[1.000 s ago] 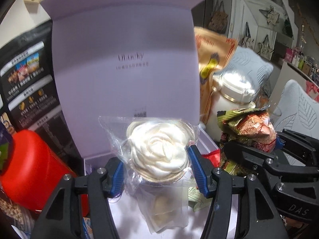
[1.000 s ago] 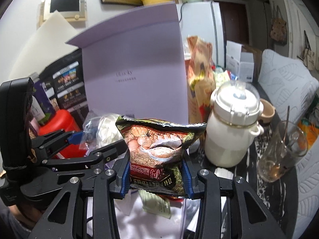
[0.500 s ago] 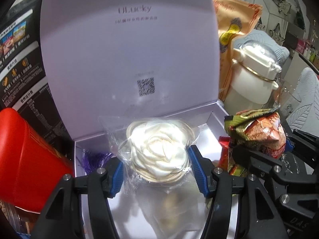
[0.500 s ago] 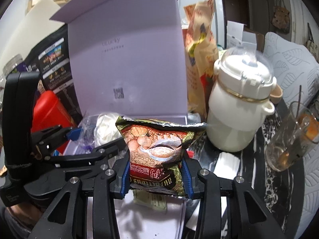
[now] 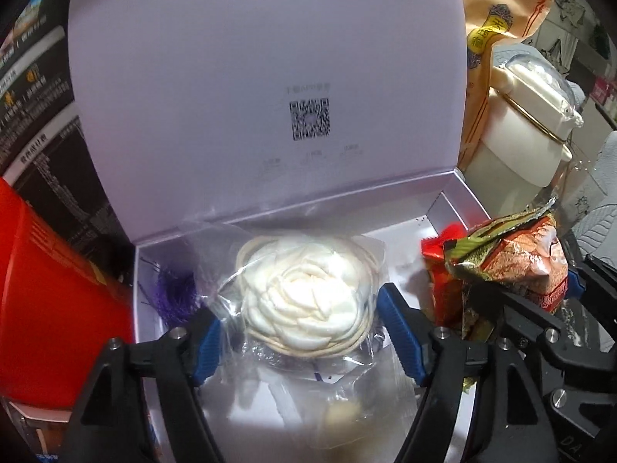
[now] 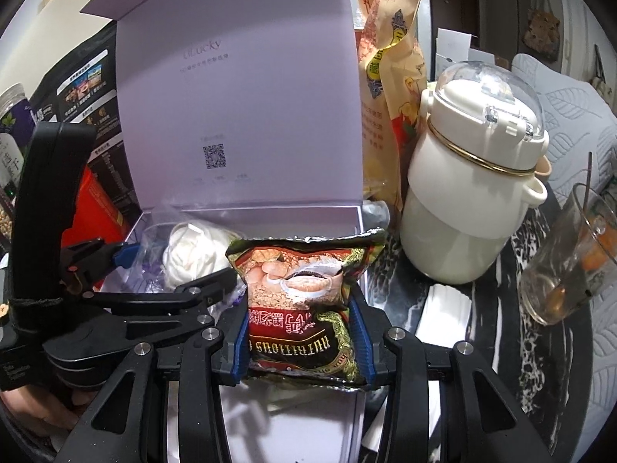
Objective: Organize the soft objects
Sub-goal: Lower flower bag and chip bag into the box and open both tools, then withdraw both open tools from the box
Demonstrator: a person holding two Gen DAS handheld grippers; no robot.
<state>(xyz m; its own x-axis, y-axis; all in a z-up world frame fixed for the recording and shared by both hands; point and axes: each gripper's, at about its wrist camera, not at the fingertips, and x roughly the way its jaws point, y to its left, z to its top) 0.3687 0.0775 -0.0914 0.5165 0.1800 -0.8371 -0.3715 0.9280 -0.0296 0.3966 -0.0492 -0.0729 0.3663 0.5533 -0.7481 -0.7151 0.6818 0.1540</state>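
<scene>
Your bench (image 6: 497, 308) is dark, shiny and crowded.
Your left hand-held gripper (image 5: 299, 333) is opening around the crinkly bagged white flower (image 5: 308, 297); your right hand-held gripper (image 6: 300, 343) squeezes a shiny snack bag (image 6: 299, 297).

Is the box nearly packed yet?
Partly. A red packet and purple tassel already lie in the box. The left gripper is opening around the bagged white flower over the box. The right gripper grips the snack packet, not yet dropped in.
</scene>
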